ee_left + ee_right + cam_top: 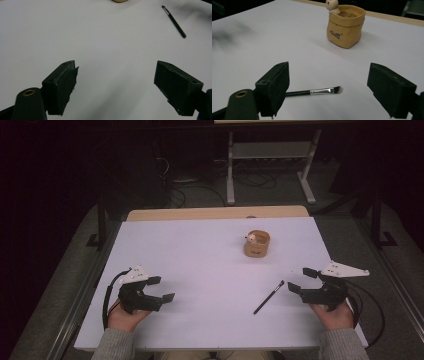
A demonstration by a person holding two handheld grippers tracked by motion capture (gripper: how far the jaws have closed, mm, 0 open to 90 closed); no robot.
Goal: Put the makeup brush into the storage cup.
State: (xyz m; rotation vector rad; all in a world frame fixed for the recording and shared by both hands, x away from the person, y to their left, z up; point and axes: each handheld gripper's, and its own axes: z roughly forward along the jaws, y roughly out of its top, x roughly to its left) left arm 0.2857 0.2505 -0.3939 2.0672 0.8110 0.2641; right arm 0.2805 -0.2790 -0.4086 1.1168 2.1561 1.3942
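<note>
Lying near the spread right tool [301, 280], makeup brush [268, 297], untouched

We wear grey knit sleeves [114, 344]. Our left gripper [161, 289] and right gripper [301, 280] are black, each with a grey three-cornered plate [344, 269] and a black cable [107, 296].

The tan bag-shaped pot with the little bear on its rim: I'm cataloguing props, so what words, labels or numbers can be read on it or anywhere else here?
Tan bag-shaped pot: one dark cursive word on its front, too small and blurred to read for certain.
Thin black makeup brush with a metal ferrule: no marking visible.
White table top: no text.
Black grippers, left gripper and right gripper: no labels visible.
</note>
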